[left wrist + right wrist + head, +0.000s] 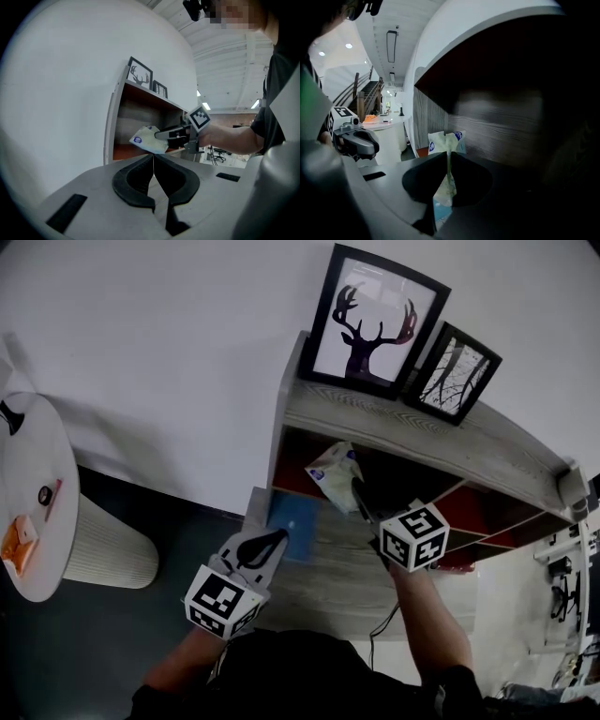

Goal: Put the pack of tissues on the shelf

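Note:
The pack of tissues [334, 468], pale green-white with blue round marks, hangs at the mouth of the shelf's [394, 423] upper left compartment. My right gripper [354, 489] is shut on its near end. In the right gripper view the pack [446, 140] is pinched between the dark jaws, with the wood-grain back wall behind it. The left gripper view shows the pack [147, 138] held in front of the red-floored opening. My left gripper [275, 540] stays lower left, shut with nothing in it; its jaws [153, 158] meet edge to edge.
Two framed pictures, a deer [373, 320] and trees [457, 371], stand on the shelf top. A blue flat item [292, 521] lies on the lower wooden ledge. A round white table [33, 493] with small items stands at the left, beside the white wall.

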`<state>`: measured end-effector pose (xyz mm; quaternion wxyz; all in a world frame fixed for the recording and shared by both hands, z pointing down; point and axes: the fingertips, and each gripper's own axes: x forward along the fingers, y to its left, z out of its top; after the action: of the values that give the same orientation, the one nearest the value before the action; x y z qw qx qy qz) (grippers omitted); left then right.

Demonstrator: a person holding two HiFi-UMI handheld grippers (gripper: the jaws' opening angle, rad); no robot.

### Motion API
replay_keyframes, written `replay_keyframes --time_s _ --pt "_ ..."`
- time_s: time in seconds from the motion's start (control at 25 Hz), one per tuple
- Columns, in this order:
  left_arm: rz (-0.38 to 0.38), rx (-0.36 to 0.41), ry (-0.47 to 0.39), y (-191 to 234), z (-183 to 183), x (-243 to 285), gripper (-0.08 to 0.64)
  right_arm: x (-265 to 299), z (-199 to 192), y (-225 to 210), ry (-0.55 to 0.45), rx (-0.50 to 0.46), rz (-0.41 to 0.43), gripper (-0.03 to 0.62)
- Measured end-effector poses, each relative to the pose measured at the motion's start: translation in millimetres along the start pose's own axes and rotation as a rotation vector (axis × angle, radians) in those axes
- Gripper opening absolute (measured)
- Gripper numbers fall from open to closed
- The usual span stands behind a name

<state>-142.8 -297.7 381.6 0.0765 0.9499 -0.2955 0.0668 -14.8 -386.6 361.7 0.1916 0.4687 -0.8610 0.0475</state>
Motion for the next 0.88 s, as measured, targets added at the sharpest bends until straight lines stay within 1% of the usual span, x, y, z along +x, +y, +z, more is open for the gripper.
replay_keyframes --time_s 0.24,0.56,0.8,0.88 --pt "0.003 -0.011 -0.006 4.7 1.0 3.4 0.017 19.3 4.2 -8.6 0.013 -0.013 -0.016 0.034" --pt "-0.018 -0.042 -0.001 6.9 -11.4 1.6 0.017 33.9 6.1 -16.5 0.006 -0.013 -0.073 0.035" --pt "-0.028 -0.044 0.004 11.4 -19.6 -4.0 0.017 34.0 13.4 -17.6 -0.033 -0.018 -0.103 0.037" --pt "-0.016 -0.038 -0.004 13.9 -18.9 -6.5 0.017 30.9 16.4 -16.9 -0.054 -0.020 -0.113 0.068"
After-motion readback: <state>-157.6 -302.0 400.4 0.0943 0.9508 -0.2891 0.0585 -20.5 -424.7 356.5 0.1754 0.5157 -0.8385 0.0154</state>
